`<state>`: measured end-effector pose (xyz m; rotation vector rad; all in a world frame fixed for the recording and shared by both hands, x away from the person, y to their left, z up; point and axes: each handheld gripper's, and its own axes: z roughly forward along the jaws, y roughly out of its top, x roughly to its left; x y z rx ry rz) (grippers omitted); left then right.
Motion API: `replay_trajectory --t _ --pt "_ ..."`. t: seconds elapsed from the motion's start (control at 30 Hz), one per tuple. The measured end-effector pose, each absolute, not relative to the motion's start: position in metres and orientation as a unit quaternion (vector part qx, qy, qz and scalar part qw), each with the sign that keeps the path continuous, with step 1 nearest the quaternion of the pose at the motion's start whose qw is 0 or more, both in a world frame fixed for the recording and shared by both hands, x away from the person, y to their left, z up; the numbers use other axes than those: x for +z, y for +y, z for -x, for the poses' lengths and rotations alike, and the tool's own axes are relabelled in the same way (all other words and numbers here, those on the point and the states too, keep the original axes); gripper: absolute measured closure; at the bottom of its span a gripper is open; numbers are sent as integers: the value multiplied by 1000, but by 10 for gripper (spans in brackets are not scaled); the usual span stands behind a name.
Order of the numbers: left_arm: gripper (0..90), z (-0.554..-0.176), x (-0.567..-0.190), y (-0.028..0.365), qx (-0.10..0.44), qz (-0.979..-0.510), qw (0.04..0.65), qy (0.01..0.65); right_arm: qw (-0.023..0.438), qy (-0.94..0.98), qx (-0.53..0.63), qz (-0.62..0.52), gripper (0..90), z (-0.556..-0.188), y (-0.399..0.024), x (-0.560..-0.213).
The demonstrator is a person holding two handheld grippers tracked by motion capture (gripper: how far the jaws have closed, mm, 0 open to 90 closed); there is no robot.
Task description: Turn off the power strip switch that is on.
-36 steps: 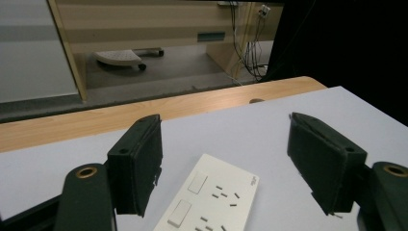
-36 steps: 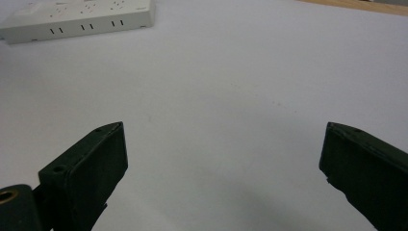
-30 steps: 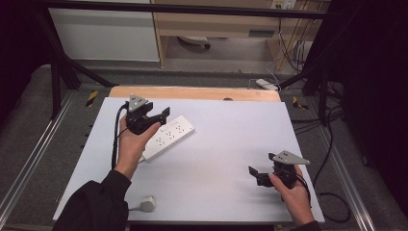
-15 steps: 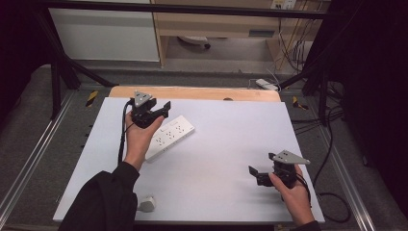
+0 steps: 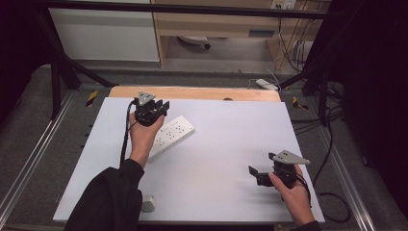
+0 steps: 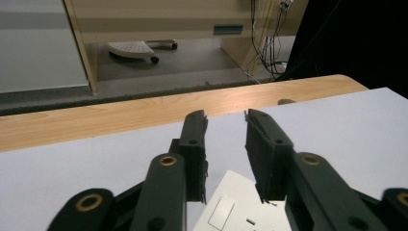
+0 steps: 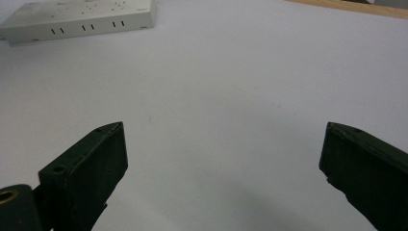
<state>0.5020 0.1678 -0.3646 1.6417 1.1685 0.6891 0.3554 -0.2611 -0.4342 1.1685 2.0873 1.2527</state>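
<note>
White tabletop [image 5: 226, 159] on a wooden bench, dim lab behind, cables trailing off at 2 o'clock. White power strip [image 5: 171, 137] lies flat, slanted, left of the table's middle, its far end under the left gripper [image 5: 161, 107]. That gripper's jaws have just been closing and now stand a narrow gap apart with nothing clamped; the strip's end [image 6: 235, 207] sits just below them. Right gripper [image 5: 254, 174] waits at 5 o'clock, well apart from the strip, jaws wide and empty. Strip looks like rigid plastic, light, smooth enough to slip; probably best pinched across its narrow width near one end. A white plug [image 5: 148, 204] lies at 7 o'clock by the near edge.
</note>
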Motion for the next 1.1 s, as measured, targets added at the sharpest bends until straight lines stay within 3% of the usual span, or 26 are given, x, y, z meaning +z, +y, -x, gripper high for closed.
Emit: replay_trajectory --t 0.23,0.67,1.1 --pt "795 -506 -372 162 277 -683 482 474 220 754 453 -422 32 -355 -261 -434" --pt "883 -515 -385 153 268 -698 464 475 219 754 452 -423 33 -355 -261 -434" --pt "900 -521 -399 146 249 -717 445 475 216 752 455 -426 32 -356 -261 -434"
